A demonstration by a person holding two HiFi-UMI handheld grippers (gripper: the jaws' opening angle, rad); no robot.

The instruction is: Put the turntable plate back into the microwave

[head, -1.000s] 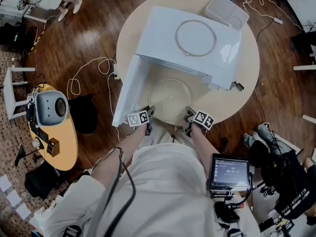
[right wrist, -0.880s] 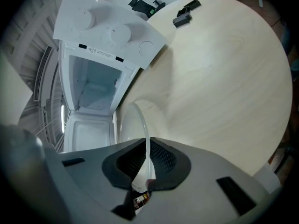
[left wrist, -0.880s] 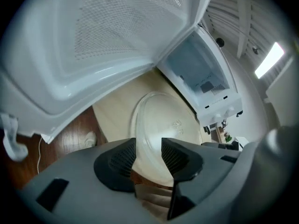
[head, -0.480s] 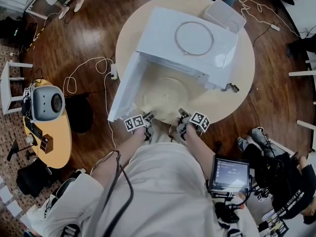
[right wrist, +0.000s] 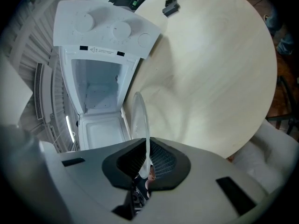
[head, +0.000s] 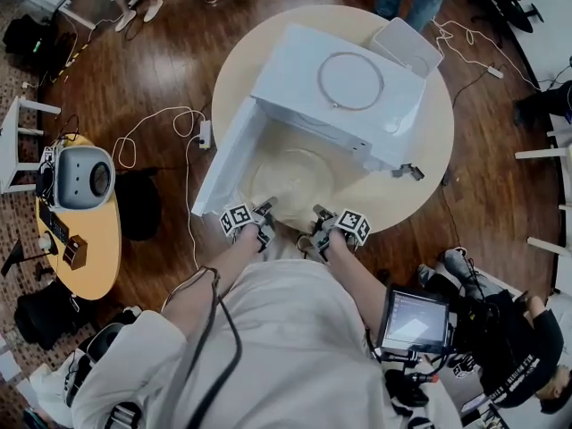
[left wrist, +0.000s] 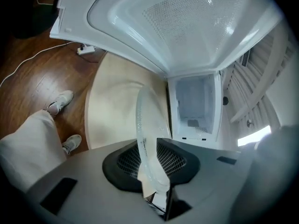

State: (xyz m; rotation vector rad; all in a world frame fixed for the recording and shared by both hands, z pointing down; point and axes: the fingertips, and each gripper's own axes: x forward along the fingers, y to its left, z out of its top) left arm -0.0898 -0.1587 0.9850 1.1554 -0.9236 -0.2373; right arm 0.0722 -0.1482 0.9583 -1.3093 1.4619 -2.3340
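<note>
The left gripper's (left wrist: 152,171) jaws have just been closing. They now sit part-way shut on the near rim of the turntable plate (left wrist: 145,120), which runs edge-on up between them. The right gripper's (right wrist: 145,167) jaws are pinched almost completely together on the same clear glass rim, a little further round. I hold the plate by its near edge at two points, one on either side.

From my head view the plate hangs between the two grippers, over the near part of the round tabletop (head: 420,159). It is just in front of the open mouth of the white microwave (head: 357,105). I judge it is lifted a little clear of the tabletop, though I cannot be sure. The microwave door (head: 223,159) stands open to the left. In the left gripper view the empty cavity (left wrist: 194,101) lies straight ahead, beyond the plate's far edge.

I judge the plate to be stiff, fairly heavy for its thickness, smooth and breakable. Held only at the near rim, its weight hangs forward of the jaws, so it may tip or slide on the glass. Two firm, even holds on the thick rim, well apart, suit it best, with both grippers moving together so the glass is not twisted. The far edge must clear the cavity's lip and the door.
</note>
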